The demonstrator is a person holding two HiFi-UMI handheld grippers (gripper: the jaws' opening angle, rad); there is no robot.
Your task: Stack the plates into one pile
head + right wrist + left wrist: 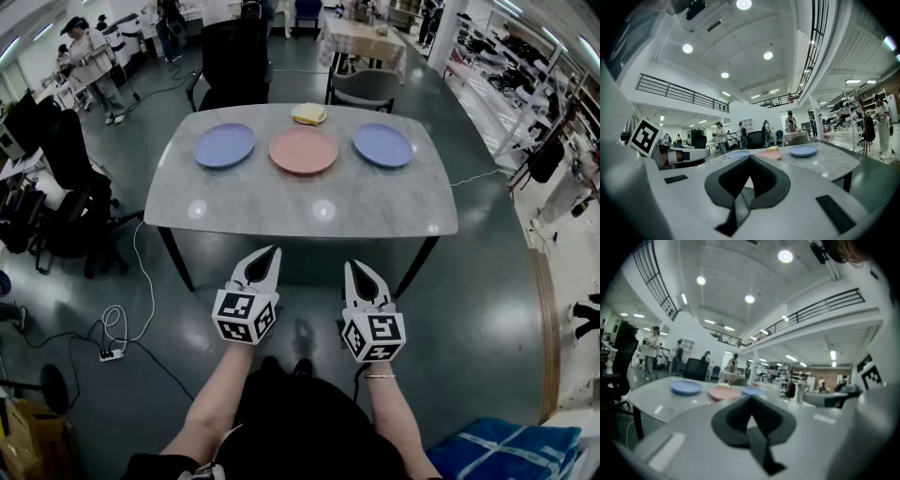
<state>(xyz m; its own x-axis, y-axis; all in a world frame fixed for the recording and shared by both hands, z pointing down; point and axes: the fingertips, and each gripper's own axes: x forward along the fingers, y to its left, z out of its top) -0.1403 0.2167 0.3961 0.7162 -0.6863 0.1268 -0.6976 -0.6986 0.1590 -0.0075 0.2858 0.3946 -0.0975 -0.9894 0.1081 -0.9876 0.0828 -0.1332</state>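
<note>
three plates lie in a row on the desk (300, 211), none touching: a blue plate (224, 145) at left, a pink plate (303, 150) in the middle, a second blue plate (382, 145) at right. a yellow thing (309, 113) (too small to identify) sits just behind the pink plate. the left hand-held gripper (273, 251) and right hand-held gripper (352, 266) hover short of the desk's near edge, jaws pressed together on nothing.

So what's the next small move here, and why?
Probably carry the right gripper forward toward the round blue plate at the grey marble table's right, opening its shut, empty jaws: that plate lies apart from the round pink plate, unstacked.
</note>
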